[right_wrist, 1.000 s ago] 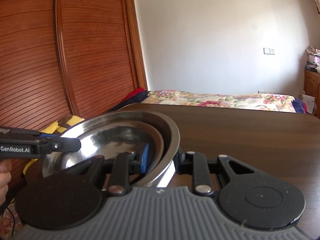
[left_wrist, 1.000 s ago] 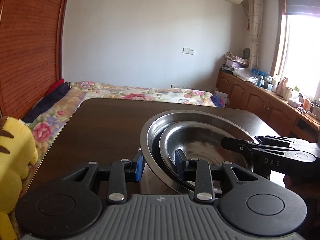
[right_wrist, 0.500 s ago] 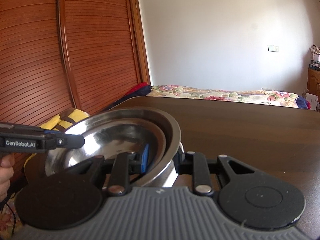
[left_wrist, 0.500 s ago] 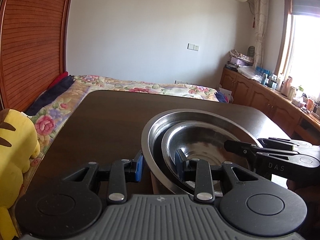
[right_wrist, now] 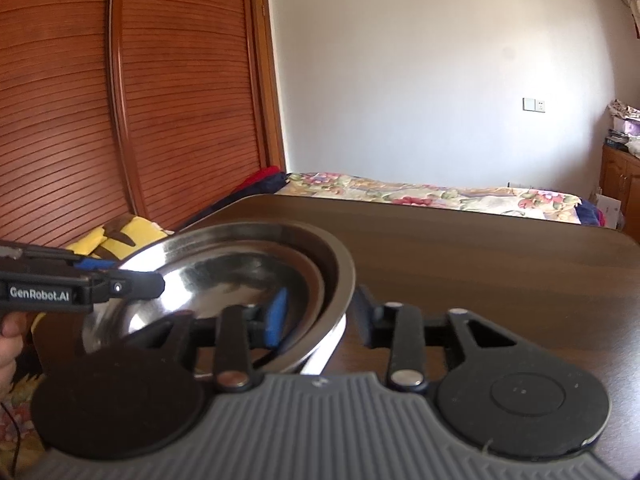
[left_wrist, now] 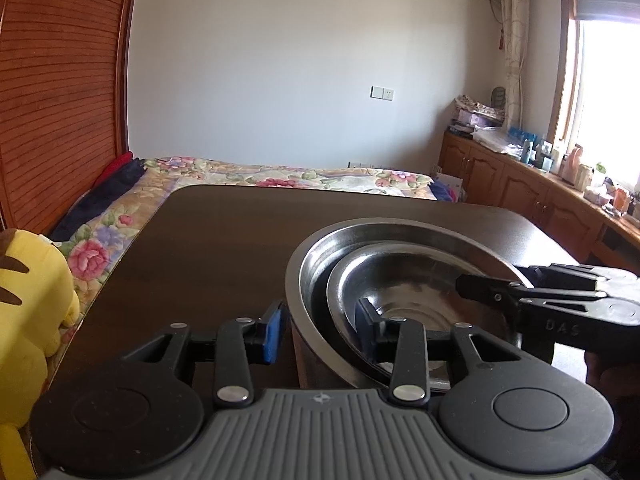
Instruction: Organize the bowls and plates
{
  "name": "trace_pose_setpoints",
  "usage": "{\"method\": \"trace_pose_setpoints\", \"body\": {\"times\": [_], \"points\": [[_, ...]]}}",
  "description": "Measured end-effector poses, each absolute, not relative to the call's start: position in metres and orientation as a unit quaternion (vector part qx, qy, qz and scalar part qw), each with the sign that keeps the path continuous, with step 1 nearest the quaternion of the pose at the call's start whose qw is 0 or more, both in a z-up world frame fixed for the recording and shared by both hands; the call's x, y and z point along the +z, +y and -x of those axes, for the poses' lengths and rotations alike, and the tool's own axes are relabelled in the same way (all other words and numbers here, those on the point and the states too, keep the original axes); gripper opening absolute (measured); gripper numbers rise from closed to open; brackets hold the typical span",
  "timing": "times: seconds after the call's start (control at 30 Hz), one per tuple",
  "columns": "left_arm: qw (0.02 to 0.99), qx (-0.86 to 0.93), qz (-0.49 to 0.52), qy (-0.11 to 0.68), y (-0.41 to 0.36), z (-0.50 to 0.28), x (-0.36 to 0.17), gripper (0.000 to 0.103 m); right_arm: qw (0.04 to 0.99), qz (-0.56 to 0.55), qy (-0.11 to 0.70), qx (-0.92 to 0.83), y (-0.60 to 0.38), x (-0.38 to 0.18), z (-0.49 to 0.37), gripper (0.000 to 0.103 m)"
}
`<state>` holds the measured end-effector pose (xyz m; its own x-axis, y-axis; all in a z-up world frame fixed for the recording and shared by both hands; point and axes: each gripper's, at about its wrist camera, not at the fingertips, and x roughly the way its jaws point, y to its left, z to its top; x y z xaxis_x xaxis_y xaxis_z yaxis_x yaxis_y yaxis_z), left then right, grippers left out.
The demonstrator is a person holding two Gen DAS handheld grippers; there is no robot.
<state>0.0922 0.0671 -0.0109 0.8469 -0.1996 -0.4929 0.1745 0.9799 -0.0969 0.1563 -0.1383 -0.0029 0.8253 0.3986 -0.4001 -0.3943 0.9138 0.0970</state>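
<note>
Over the near edge of the dark brown wooden table point(left_wrist: 224, 248): one large round stainless-steel bowl point(left_wrist: 316, 264), with a smaller stainless-steel bowl point(left_wrist: 404, 280) nested inside it, off-centre toward the near rim.

Left gripper point(left_wrist: 318, 330), black with blue finger pads point(left_wrist: 272, 334): jaws straddle the nested rims on the left side, one pad outside the large bowl's wall, the other finger inside the small bowl. Whether the pads press the metal, I cannot tell.

Right gripper point(right_wrist: 320, 318), same make: jaws straddle the rims on the opposite side, blue pad point(right_wrist: 276, 316) inside the small bowl, the other finger outside the large bowl's wall. Contact likewise cannot be told.

Whether the bowls rest on the table or are lifted clear is unclear.

Surroundings: yellow plush toy point(left_wrist: 28, 304) left of the table; floral bedspread point(left_wrist: 280, 176) beyond; slatted reddish-wood wardrobe point(right_wrist: 120, 100); a hand point(right_wrist: 10, 344) at the left gripper's handle.
</note>
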Motion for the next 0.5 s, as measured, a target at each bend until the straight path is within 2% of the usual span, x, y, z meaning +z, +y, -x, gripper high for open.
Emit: {"method": "trace_pose_setpoints", "body": {"times": [0.3,0.5], "points": [[0.963,-0.082,0.016,0.255,0.065,-0.087,-0.006,0.059,0.965,-0.008,0.190,0.183,-0.150,0.008,-0.147,0.053],[0.967,-0.077,0.008,0.241,0.064,-0.080,0.007,0.066,0.970,-0.014,0.168,0.173,-0.160,0.018,-0.136,0.054]]}}
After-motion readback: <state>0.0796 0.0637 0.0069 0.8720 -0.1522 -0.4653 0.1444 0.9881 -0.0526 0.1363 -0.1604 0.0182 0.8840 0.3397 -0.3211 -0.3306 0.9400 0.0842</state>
